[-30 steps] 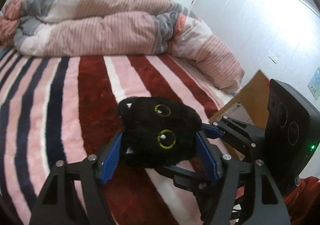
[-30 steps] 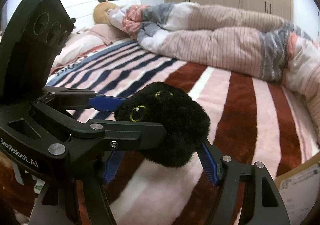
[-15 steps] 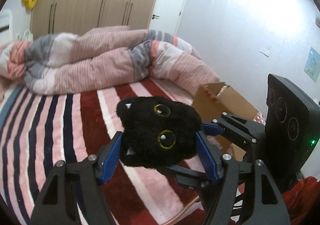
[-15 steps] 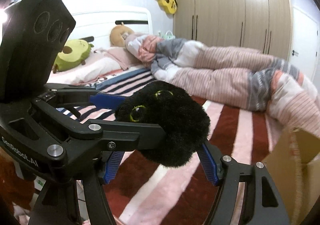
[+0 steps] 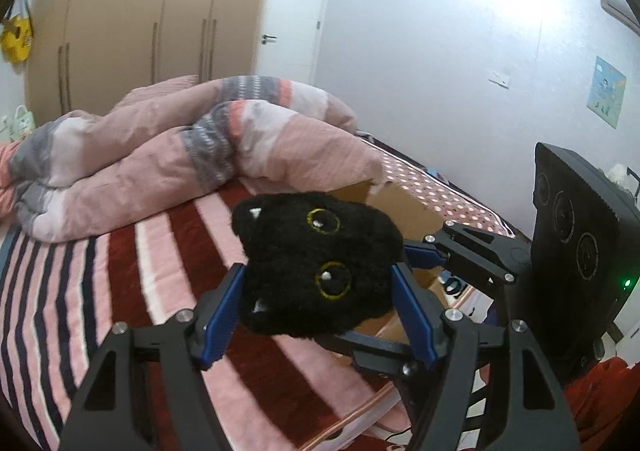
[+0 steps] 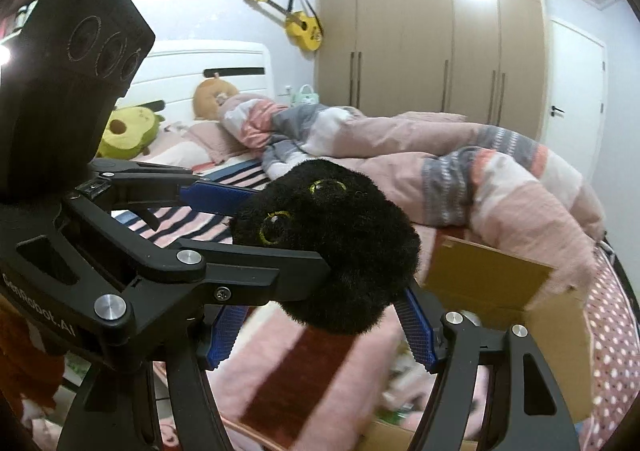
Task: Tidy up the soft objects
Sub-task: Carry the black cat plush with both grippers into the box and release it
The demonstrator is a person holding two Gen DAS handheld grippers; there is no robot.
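Observation:
A black plush cat head (image 5: 316, 263) with yellow-ringed eyes is held in the air by both grippers at once. My left gripper (image 5: 320, 315) is shut on it, its blue pads pressing both sides. My right gripper (image 6: 320, 327) is shut on the same plush cat head (image 6: 332, 247) from the other side. The left gripper's fingers (image 6: 216, 199) cross the right wrist view from the left. An open cardboard box (image 6: 520, 315) stands at the bed's edge just beyond and below the plush; it also shows in the left wrist view (image 5: 404, 211).
The bed has a red, pink and dark striped blanket (image 5: 120, 291) and a bunched pink and grey duvet (image 5: 180, 155). A green avocado plush (image 6: 124, 131) and an orange plush (image 6: 216, 95) lie by the headboard. Wardrobes (image 6: 440, 43) and a door (image 5: 292, 23) stand behind.
Both grippers have lifted the plush up from the blanket and carried it toward the bed's edge. The cardboard box has come into view under and behind it.

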